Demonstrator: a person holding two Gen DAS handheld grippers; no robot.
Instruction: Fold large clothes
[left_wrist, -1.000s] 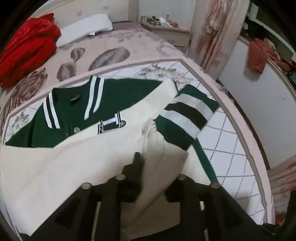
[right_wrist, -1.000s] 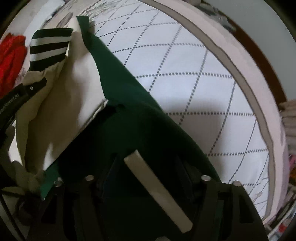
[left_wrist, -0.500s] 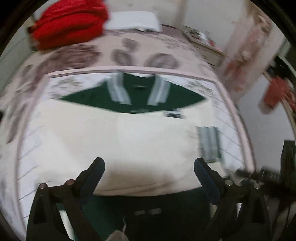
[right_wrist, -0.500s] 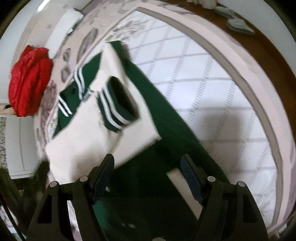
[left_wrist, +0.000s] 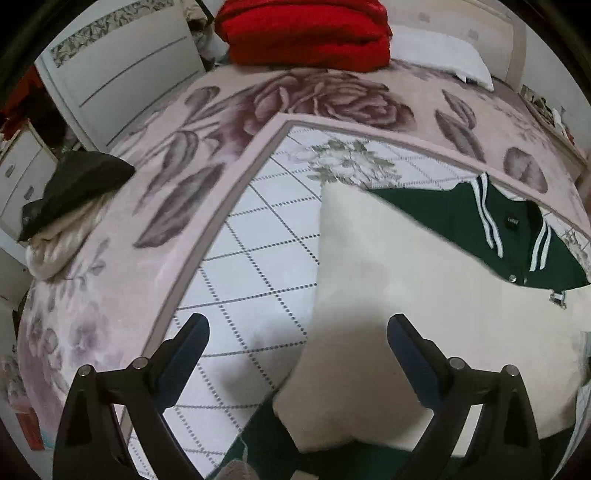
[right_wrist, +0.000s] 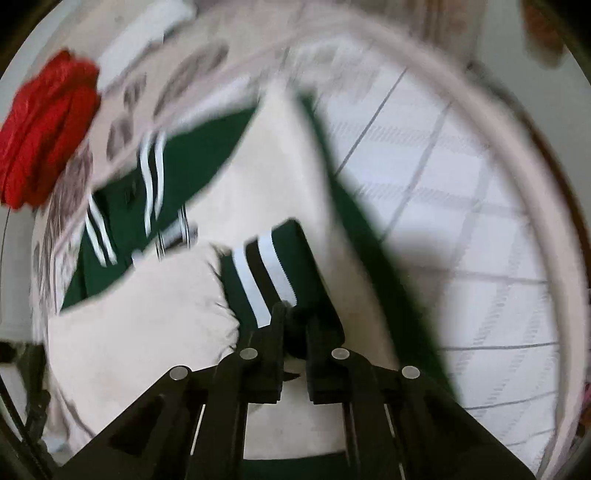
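Bed (left_wrist: 110, 280): one, floral cover with a white quilted panel. Jacket (left_wrist: 424, 295): one, green with cream sleeves, flat on the panel. Red bundle (left_wrist: 306, 33): one, at 12 o'clock. Pillow (left_wrist: 439, 55): one, at 1 o'clock. Left hand-held gripper (left_wrist: 297, 332): fingers apart, holding nothing. Right hand-held gripper (right_wrist: 295, 317): fingers together, clamped on the striped cuff (right_wrist: 266, 269).

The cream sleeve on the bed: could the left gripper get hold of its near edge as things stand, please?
Probably yes: the left gripper hangs open, the cream sleeve edge lies between its fingers, and nothing covers it.
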